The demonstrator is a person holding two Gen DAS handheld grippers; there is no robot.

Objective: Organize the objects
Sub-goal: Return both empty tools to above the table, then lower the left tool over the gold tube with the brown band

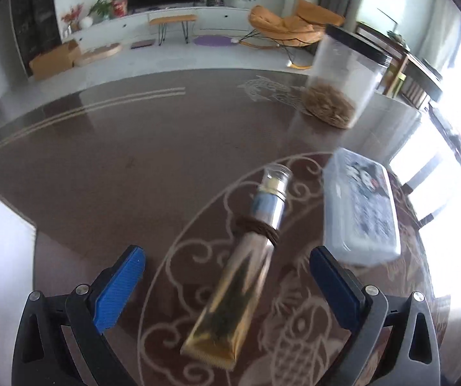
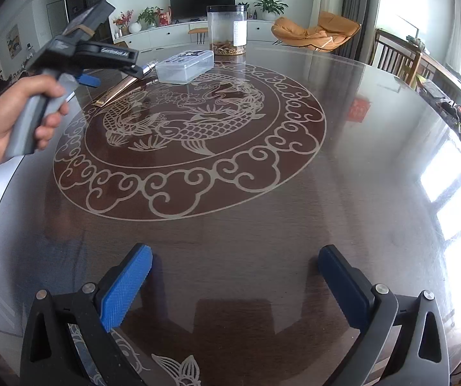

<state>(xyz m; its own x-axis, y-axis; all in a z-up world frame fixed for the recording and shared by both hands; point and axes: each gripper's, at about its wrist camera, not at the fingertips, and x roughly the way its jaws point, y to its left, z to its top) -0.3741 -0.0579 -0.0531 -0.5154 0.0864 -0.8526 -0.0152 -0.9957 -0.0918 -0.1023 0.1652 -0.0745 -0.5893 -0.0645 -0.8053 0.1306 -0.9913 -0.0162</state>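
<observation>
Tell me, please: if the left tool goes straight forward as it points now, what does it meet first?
Most likely the gold tube, which lies on the table directly between the open fingers of the left tool. The plastic box sits off to the right of that line. Height above the tube is unclear.

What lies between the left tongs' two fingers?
In the left wrist view, the gold tube lies on the table between the open left tongs, untouched.
</observation>
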